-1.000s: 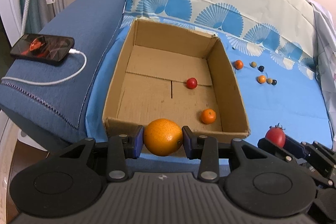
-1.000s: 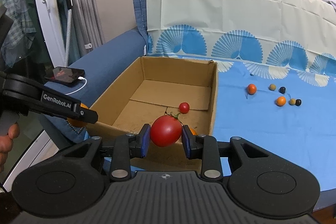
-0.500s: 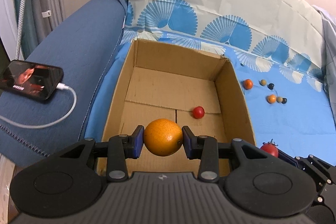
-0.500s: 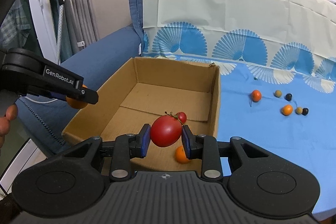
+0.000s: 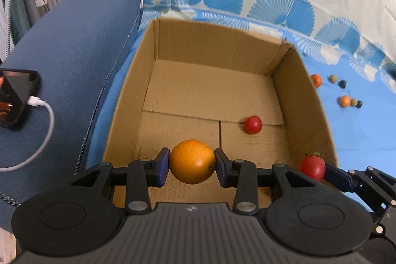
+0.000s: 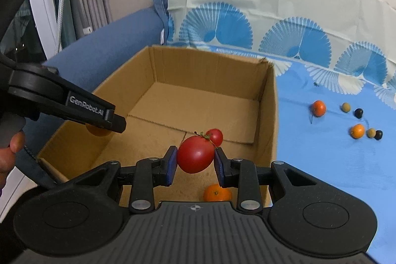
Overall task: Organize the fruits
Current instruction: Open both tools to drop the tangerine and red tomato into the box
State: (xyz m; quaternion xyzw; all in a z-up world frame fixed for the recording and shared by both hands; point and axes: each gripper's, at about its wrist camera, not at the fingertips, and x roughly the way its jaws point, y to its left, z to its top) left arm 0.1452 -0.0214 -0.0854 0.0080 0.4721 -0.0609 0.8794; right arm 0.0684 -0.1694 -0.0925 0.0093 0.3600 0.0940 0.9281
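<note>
Left gripper [image 5: 192,162], jaws clamped on a round orange citrus fruit [image 5: 192,161], poised over the near end of an open brown cardboard box [image 5: 212,46]; right gripper [image 6: 195,160], jaws clamped on a large red tomato with green stem [image 6: 195,157], likewise above the box interior; small red cherry tomato [image 5: 252,124] and small orange mandarin [image 6: 217,192] lying on the box floor; further small orange, tan and dark round fruits [image 6: 357,131] scattered on blue patterned sheet [image 6: 321,165] right of the box; black phone with white cable [image 5: 14,95] on blue sofa arm [image 5: 74,53].
</note>
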